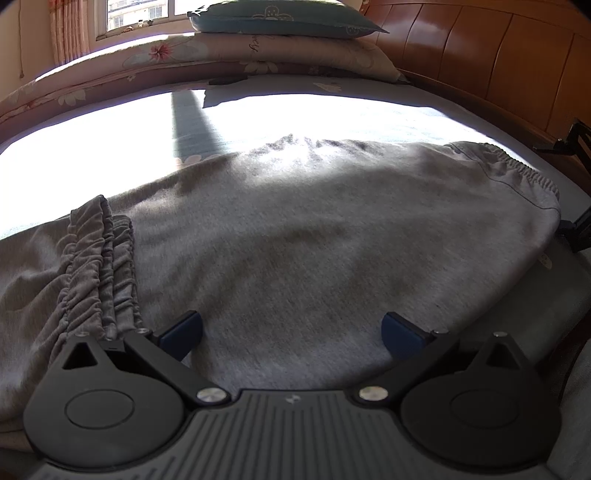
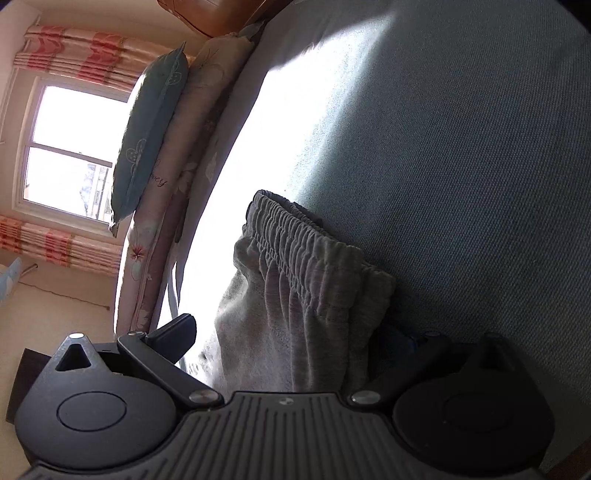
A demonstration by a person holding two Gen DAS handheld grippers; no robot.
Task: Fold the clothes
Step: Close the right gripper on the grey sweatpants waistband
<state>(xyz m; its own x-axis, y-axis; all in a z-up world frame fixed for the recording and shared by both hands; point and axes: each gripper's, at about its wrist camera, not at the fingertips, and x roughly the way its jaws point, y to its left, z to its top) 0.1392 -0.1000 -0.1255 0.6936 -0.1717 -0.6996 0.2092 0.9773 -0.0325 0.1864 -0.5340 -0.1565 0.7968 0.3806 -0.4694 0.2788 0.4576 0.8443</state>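
Observation:
Grey sweatpants lie spread flat on the bed. A bunched elastic cuff rests on top at the left, and the gathered waistband is at the far right. My left gripper hovers low over the near edge of the fabric. It is open, with its blue-padded fingertips wide apart and nothing held. In the tilted right wrist view, the waistband and the cloth below it sit between the spread fingers of my right gripper. That gripper is open, and its right finger lies in shadow beside the fabric.
The bed sheet is blue-grey with a bright sun patch. A folded floral quilt and a teal pillow lie at the far side, with a wooden headboard to the right. A black fixture sits at the right edge. A window is curtained.

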